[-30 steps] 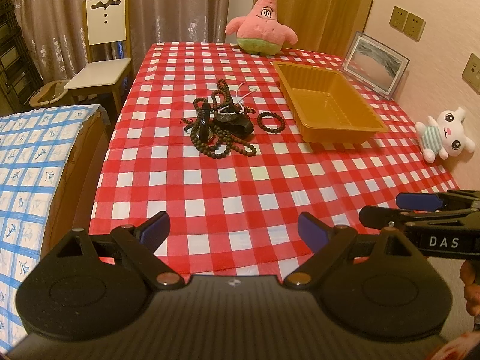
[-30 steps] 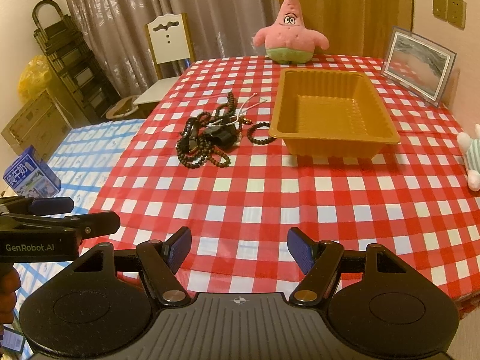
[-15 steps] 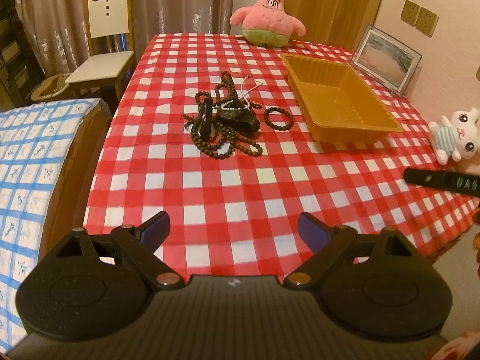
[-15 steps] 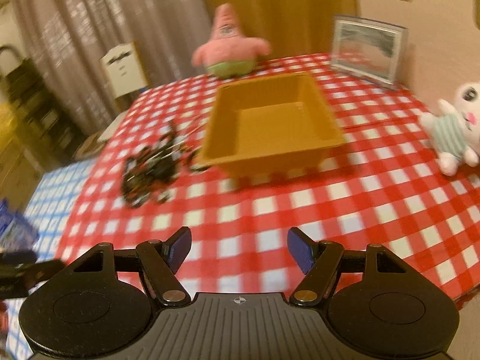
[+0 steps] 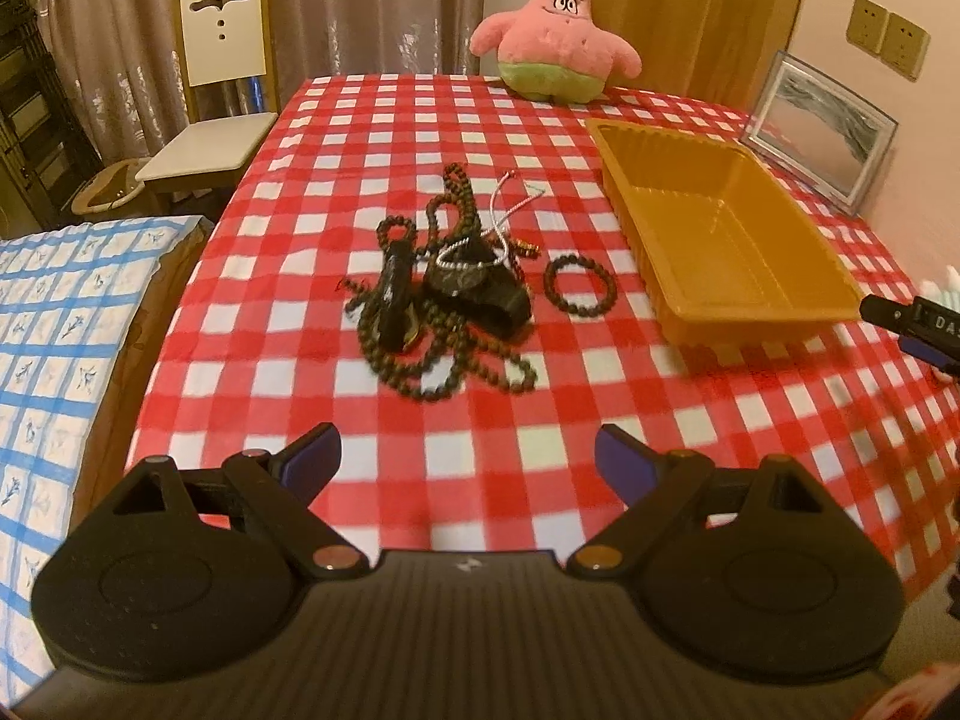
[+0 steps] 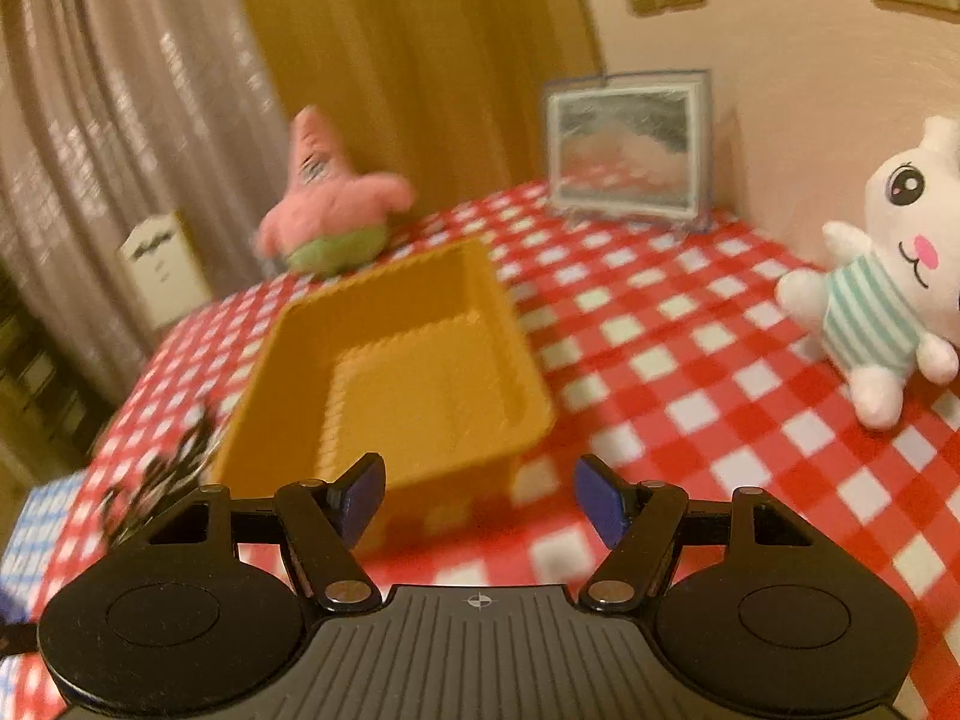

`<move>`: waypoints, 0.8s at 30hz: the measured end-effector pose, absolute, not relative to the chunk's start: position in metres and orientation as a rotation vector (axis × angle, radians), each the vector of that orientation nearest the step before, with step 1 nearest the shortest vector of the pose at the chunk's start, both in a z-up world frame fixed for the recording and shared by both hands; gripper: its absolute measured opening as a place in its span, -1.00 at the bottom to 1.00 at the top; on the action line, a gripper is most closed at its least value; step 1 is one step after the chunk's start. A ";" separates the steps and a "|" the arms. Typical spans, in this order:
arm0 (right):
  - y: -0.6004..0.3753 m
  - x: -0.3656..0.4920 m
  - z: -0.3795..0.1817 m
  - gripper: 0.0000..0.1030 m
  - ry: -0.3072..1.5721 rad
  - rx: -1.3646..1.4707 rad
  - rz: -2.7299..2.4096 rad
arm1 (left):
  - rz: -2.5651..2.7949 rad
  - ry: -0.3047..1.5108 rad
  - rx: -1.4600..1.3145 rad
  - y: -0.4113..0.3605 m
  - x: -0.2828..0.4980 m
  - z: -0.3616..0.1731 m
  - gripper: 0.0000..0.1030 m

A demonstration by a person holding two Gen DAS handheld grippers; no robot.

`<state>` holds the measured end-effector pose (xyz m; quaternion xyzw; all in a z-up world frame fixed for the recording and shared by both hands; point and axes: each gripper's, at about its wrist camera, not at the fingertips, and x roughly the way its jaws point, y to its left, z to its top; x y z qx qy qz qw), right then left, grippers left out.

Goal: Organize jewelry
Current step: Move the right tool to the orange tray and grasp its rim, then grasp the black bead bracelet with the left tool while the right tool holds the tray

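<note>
Your left gripper (image 5: 468, 459) hangs over the near part of the red-and-white checked tablecloth (image 5: 372, 138), its 2 blue-padded jaws spread wide with nothing between them. Beyond it, mid-table, lies the jewelry pile (image 5: 444, 300): tangled dark bead strands, a black pouch and a pale cord. Just right of the pile, apart from it, sits 1 small bead bracelet (image 5: 580, 287). The orange tray (image 5: 666, 291) stands further right, holding nothing. Your right gripper (image 6: 477, 498) hovers at the tray's near end, jaws likewise wide and holding nothing; that view is blurred. A pink star plush (image 5: 555, 30) sits at the far edge.
</note>
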<state>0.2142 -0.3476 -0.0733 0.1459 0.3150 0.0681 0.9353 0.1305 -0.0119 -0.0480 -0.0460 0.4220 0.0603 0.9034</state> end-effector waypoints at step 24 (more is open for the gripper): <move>-0.351 0.297 -0.126 -0.85 0.604 0.248 0.169 | 0.138 0.939 -0.058 -0.036 0.208 -0.080 0.75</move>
